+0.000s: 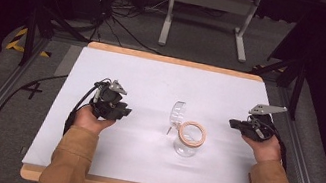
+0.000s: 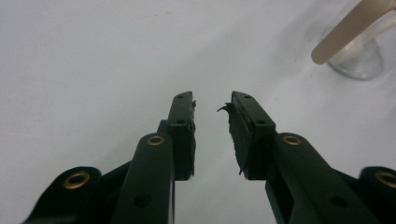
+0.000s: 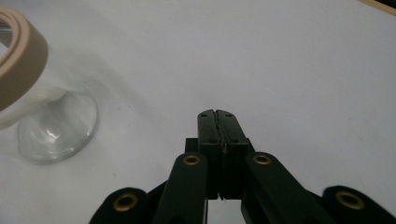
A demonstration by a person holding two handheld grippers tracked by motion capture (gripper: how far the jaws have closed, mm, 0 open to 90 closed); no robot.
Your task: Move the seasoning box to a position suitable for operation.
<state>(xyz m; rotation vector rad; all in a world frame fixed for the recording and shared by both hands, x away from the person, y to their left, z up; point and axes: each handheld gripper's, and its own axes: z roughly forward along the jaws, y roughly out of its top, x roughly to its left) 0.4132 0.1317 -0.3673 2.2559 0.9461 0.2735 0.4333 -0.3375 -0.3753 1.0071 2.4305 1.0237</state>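
1. Spanning the frame, a white table [image 1: 153, 79] carries everything.
2. Standing near centre, a clear glass jar [image 1: 188, 145] with a tan rim appears empty; its lid [image 1: 177, 113] stands just beside.
3. Left gripper [image 1: 122, 113]: jaws parted, empty.
4. Right gripper [image 1: 233, 124]: jaws closed together, holding nothing.

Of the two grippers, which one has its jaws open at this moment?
The left gripper: its jaws stand apart with white table between them. The right gripper has its jaws pressed together, holding nothing.
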